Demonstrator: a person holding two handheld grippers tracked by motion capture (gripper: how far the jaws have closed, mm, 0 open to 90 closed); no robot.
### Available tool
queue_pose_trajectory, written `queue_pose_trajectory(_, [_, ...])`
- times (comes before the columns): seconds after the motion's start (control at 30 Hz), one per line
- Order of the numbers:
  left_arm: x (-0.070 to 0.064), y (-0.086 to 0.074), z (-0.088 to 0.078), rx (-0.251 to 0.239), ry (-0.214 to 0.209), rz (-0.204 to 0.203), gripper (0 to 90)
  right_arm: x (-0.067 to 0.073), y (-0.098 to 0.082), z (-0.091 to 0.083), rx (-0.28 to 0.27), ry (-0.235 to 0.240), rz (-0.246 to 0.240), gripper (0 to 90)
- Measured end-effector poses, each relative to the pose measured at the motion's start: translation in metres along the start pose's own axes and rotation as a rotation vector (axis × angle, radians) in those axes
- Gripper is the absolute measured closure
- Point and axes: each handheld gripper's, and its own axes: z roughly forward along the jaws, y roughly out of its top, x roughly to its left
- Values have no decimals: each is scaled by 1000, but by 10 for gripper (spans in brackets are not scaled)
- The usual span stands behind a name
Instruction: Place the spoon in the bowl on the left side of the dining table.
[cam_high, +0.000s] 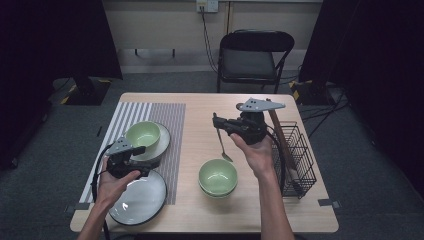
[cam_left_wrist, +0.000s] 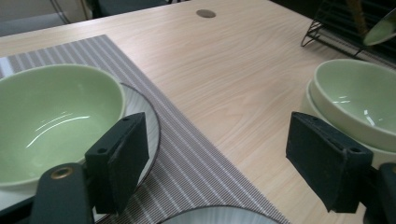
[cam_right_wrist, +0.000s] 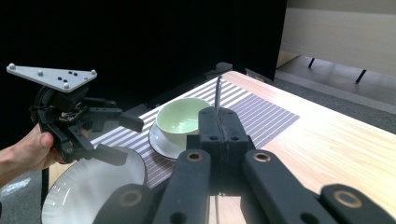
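Gripping one thin metal spoon (cam_high: 221, 144) above the pale wooden table (cam_high: 200, 107) in clamped right gripper (cam_high: 216, 121); left gripper (cam_high: 141, 161) wide, empty. Counted: three green ceramic bowls (cam_high: 142, 134), two white plates (cam_high: 139, 201), one black wire rack (cam_high: 298, 155).

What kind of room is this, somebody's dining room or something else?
Probably a recording studio or lab set up as a dining spot: black curtains surround a wooden table laid with a striped placemat, green bowls and a folding chair.

My right gripper's (cam_right_wrist: 219, 126) closed jaws hid most of the spoon (cam_right_wrist: 218, 93); the near plate (cam_left_wrist: 219, 215) was cut off below.
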Motion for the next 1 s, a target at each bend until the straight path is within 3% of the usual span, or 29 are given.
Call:
queue_pose_trajectory(0.07, [-4,3,1,-16,-7,7,214,1,0,3,5,6,1,900])
queue_pose_trajectory(0.13, [-10,6,2,-29,-3,40,220,2,1,7,12,9,0,900])
queue_pose_trajectory(0.5, [-31,33,11,-91,-64,81,216,16,10,19,9,48,-18,900])
queue_pose_trajectory(0.93, [-45,50,16,-155,-151,74,301,30,12,41,22,90,-35,900])
queue_pose_trajectory(1.0, [-48,53,17,-161,-163,90,325,31,13,43,17,97,-37,900])
